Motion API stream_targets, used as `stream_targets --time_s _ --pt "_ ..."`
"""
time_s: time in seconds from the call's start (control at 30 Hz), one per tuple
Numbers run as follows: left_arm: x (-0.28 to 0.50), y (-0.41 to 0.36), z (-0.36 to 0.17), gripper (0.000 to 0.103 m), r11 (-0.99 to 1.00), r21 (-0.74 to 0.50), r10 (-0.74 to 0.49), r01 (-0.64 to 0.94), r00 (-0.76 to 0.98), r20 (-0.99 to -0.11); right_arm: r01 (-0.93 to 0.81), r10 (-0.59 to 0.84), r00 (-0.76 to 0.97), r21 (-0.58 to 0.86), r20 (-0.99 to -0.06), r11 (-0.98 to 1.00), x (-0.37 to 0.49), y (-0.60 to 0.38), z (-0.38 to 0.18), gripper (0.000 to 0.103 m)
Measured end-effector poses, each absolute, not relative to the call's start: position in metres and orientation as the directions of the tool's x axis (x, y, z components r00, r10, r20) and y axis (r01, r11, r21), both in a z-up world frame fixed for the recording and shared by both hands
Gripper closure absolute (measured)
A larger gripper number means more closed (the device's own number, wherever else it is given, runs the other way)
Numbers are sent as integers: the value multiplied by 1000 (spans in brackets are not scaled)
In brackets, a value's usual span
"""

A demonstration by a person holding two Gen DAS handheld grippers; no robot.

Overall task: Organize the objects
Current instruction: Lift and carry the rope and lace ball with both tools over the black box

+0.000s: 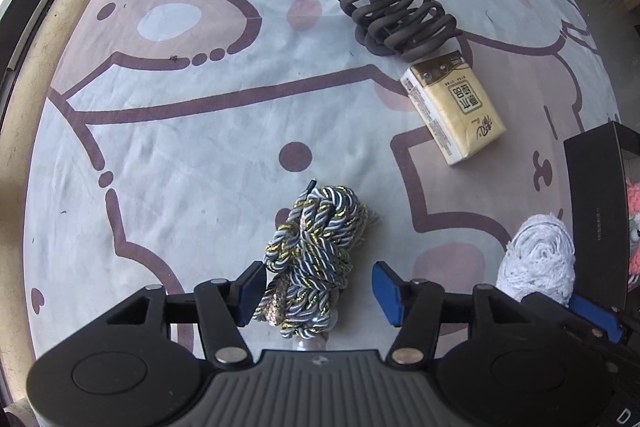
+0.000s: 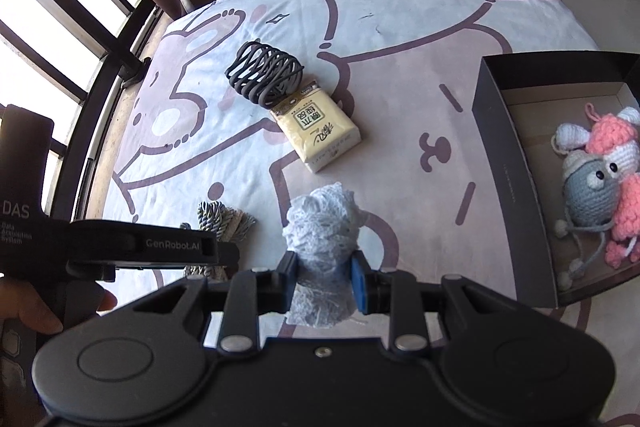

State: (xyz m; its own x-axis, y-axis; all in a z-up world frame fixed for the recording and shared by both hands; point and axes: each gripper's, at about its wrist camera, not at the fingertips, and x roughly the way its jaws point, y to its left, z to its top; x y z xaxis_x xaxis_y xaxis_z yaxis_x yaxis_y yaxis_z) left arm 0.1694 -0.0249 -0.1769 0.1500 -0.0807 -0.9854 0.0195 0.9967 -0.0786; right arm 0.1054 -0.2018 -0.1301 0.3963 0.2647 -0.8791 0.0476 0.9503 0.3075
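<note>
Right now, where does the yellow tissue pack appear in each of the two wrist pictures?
Left wrist view: the yellow tissue pack lies right of centre, in the upper half, touching the dark coiled cord above it.
Right wrist view: the pack lies near the centre, just left of the middle, below the same cord.
Shared landmark: the dark coiled cord at the pack's far end.

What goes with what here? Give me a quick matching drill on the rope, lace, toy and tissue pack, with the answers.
Things:
1 twisted rope
2 white lace bundle
3 knitted toy
4 tissue pack

States:
A inside the black box
B clamped in the right gripper
C lying beside the dark coiled cord
D between the open pads of the left gripper

Pairs: 1-D, 2-B, 3-A, 4-C
</note>
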Motion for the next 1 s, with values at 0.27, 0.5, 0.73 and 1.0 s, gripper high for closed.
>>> stream_targets --time_s 0.27,0.5,0.73,1.0 --pt "169 -26 -177 57 996 -43 -53 75 133 -990 41 268 389 307 -881 951 106 -200 -131 74" --pt "168 -25 -155 58 995 -78 -89 61 206 -975 24 262 404 297 -876 955 105 -198 -126 74" --pt "167 -26 -130 58 993 -109 -118 49 280 -953 25 237 456 279 -858 960 103 -203 -110 74" --pt "156 -29 -103 58 990 -126 -139 60 349 -927 21 216 525 266 -823 964 99 -208 -87 74"
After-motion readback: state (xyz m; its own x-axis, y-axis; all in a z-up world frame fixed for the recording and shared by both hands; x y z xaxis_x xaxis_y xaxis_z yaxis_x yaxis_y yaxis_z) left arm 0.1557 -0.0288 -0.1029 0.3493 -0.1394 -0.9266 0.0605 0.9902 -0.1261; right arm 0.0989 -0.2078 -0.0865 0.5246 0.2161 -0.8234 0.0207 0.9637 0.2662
